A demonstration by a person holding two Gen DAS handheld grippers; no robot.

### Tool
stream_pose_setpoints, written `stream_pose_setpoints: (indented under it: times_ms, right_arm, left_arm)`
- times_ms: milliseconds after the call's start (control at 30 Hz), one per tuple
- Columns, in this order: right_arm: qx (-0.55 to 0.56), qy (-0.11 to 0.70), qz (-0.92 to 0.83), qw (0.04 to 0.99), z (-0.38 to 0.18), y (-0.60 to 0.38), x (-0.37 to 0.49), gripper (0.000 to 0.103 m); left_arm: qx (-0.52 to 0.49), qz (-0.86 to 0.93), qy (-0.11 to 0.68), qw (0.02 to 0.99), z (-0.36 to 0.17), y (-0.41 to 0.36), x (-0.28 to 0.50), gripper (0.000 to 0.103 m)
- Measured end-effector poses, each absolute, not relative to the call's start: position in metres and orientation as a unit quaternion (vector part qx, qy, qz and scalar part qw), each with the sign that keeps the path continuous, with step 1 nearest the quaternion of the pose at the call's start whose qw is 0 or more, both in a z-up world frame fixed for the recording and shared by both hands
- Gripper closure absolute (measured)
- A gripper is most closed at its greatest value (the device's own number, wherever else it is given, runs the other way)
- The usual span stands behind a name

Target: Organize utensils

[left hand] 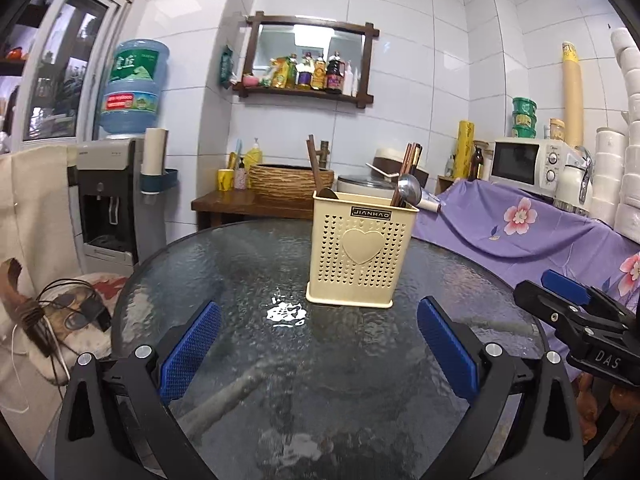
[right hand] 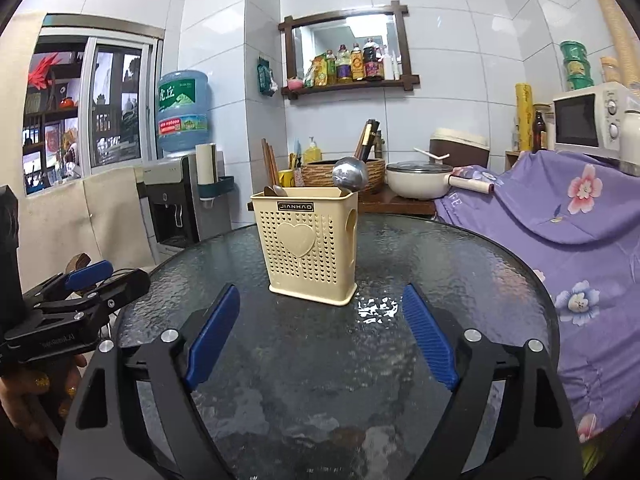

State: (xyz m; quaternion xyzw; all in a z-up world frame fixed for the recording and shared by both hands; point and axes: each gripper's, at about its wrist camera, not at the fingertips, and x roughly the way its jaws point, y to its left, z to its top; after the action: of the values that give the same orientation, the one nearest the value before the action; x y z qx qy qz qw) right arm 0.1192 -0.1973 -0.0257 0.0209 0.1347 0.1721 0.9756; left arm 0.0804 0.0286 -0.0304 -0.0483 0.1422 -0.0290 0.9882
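Already, utensils stood in the cream perforated plastic holder (left hand: 360, 248) mid round glass table (left hand: 240, 360), w/ both tongs, left tongs (left hand: 318, 350) & right tongs (right hand: 320, 338), wide open, empty, near edge.

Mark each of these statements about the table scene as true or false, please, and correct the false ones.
1. The cream utensil holder stands upright on the glass table. True.
2. The left gripper is shut on a spoon. False: its jaws are open and hold nothing.
3. A metal ladle sticks out of the holder. True.
4. The right gripper touches the holder. False: it is open, short of it.
5. Loose utensils lie on the glass. False: none is visible there.
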Motion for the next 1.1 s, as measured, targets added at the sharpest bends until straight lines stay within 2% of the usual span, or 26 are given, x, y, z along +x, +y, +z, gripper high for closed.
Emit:
stream_pose_setpoints:
  times_ms: [267,1100]
  right_arm:
    - [-0.006,0.085,0.144,0.986,-0.024,-0.203,0.06,0.006]
    - [-0.009,0.062,0.144,0.988,-0.011,-0.211,0.029,0.006]
  left_arm:
    - [-0.013,-0.038,0.132,0.99,-0.03,0.011,0.039,0.006]
    - [-0.014,-0.007,0.113,0.994,-0.02,0.013,0.013,0.006]
